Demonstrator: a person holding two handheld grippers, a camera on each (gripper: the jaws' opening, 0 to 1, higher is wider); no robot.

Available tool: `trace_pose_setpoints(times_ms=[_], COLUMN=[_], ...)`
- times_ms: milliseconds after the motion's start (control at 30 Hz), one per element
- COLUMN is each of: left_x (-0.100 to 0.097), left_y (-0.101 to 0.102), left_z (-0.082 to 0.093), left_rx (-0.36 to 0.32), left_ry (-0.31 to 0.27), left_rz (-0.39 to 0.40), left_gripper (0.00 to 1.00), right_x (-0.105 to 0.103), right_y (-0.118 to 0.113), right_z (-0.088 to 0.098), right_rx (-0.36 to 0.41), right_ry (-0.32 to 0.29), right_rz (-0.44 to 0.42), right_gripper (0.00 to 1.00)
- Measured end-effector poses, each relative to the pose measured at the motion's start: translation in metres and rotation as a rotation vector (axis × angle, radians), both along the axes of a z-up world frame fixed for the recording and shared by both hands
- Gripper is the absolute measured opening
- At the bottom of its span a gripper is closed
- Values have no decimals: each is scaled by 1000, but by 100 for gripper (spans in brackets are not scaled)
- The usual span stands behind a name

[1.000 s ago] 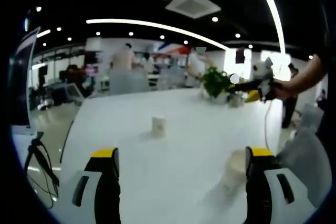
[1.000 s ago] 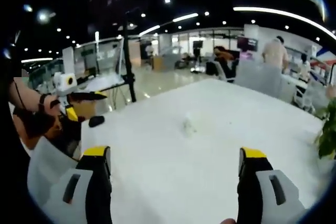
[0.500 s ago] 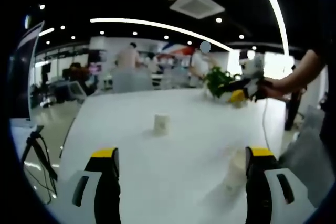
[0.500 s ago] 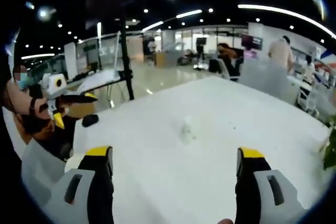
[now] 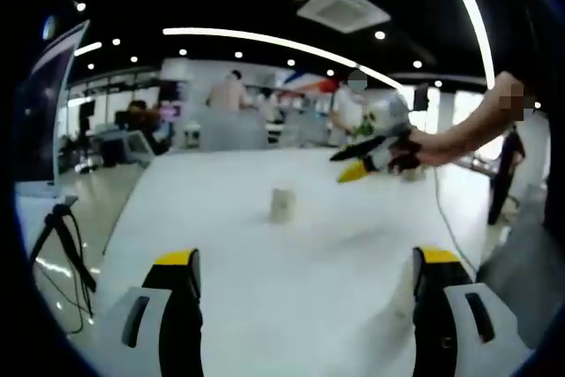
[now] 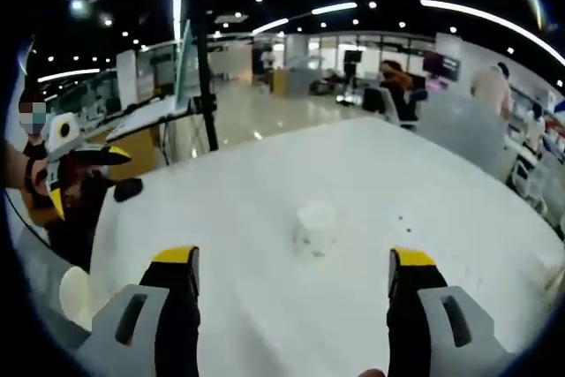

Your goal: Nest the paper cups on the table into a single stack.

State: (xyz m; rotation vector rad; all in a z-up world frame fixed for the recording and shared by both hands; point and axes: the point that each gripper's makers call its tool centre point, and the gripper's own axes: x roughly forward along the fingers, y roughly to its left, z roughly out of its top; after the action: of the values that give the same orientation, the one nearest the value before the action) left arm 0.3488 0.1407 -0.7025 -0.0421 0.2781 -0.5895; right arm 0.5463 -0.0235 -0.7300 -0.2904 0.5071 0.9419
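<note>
A white paper cup [image 5: 282, 204] stands upright in the middle of the white table [image 5: 221, 245]; in the right gripper view the same cup [image 6: 315, 227] is just ahead of the jaws. A second pale cup [image 6: 75, 293] sits at the table's near left edge, blurred. My left gripper [image 5: 306, 258] is open and holds nothing, well short of the middle cup. My right gripper [image 6: 293, 258] is open too, and the cup lies beyond its fingertips. In the left gripper view the right gripper [image 5: 371, 154] hangs over the table in a hand, to the right of the cup.
A small black object [image 6: 128, 188] lies near the table's left edge. A black pole [image 6: 207, 86] and desks stand past the far edge. A tripod [image 5: 62, 249] stands on the floor to the left. People move about in the background.
The right gripper has moved in over the table toward the middle cup, which now looks larger and closer in its view. The left gripper's view has shifted slightly; both stay open.
</note>
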Motion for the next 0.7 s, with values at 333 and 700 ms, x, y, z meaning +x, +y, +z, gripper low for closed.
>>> trace_pose_setpoints(times_ms=[333,700], left_x=[9,15], left_y=[16,20], left_z=[-11,-26], left_rx=[-11,-37], left_ry=[10,29], left_rz=[30,53], left_gripper=[98,98], right_x=[37,40], right_y=[32,57], right_z=[-42,-62], right_rx=[-69,-100], right_ry=[18,50], right_rz=[80,119], right_gripper=[78,63])
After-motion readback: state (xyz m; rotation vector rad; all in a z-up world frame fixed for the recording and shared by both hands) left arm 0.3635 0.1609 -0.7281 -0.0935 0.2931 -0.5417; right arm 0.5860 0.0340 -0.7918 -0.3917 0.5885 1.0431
